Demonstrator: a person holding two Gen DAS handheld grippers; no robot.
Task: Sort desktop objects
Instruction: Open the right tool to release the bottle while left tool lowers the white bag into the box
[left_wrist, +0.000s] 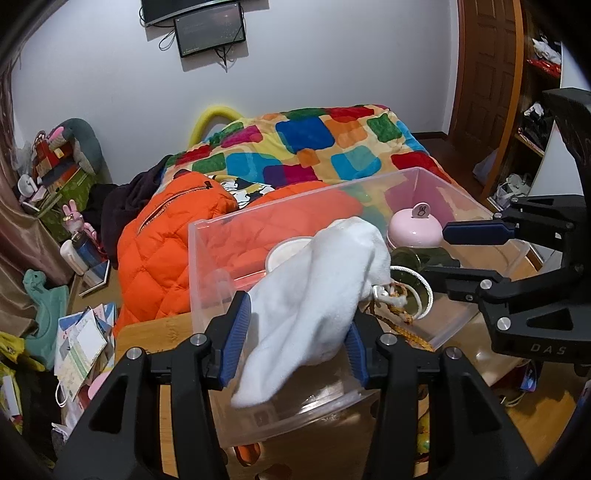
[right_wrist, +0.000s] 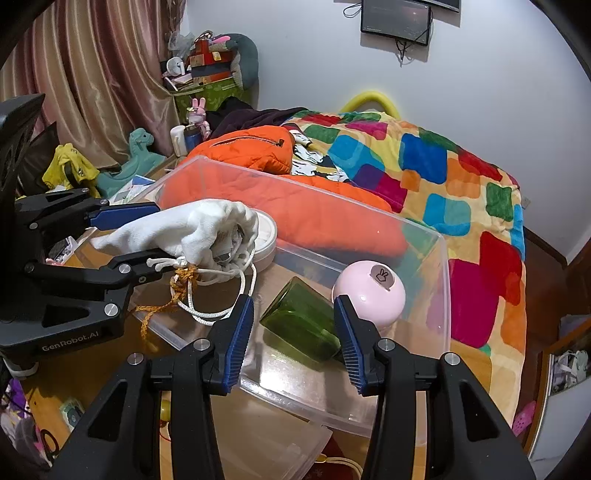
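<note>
My left gripper is shut on a white drawstring cloth bag and holds it over the near left rim of a clear plastic bin. The bag trails white and orange cords. In the bin lie a green glass cup on its side, a pink round lidded container and a white round lid. My right gripper is open and empty, hovering over the bin's near edge above the green cup. It also shows in the left wrist view.
The bin stands on a wooden desk. Behind it a bed holds an orange quilted jacket and a colourful blanket. Books and toys clutter the floor at left. A clear lid lies below the bin.
</note>
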